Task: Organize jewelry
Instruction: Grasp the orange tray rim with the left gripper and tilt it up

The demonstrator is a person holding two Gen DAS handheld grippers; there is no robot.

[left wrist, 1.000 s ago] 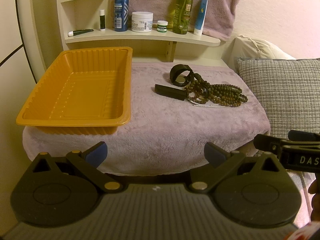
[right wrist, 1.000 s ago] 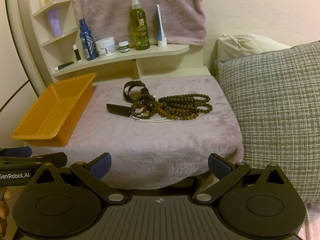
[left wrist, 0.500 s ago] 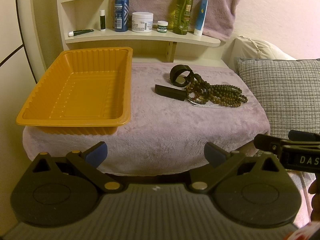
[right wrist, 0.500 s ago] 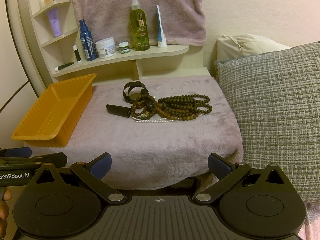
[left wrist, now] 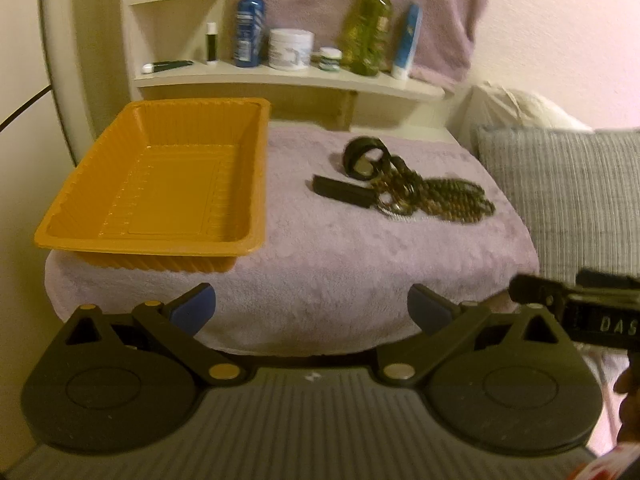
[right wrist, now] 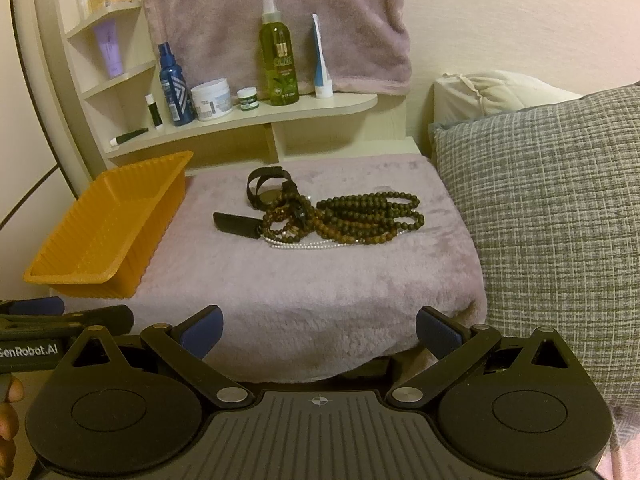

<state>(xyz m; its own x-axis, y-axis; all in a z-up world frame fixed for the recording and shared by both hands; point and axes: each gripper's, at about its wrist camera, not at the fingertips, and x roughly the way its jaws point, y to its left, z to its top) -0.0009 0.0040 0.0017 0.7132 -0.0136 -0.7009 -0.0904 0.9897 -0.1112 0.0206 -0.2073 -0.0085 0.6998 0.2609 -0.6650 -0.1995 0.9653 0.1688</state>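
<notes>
Tongs wide apart and empty: right gripper and left gripper hang before the towel's near edge. Bead pile lies ahead, long axis crosswise, seemingly nearer the right; orange tray sits left.

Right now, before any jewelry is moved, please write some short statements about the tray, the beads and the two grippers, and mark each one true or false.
1. The orange tray holds no jewelry. True.
2. The beads lie inside the tray. False: they lie in a pile on the purple cloth, apart from the tray.
3. The right gripper has its jaws open and holds nothing. True.
4. The left gripper is shut on the watch. False: its jaws are open, and the watch lies on the cloth beside the beads.
5. The tray is to the right of the beads. False: it is to their left.
</notes>
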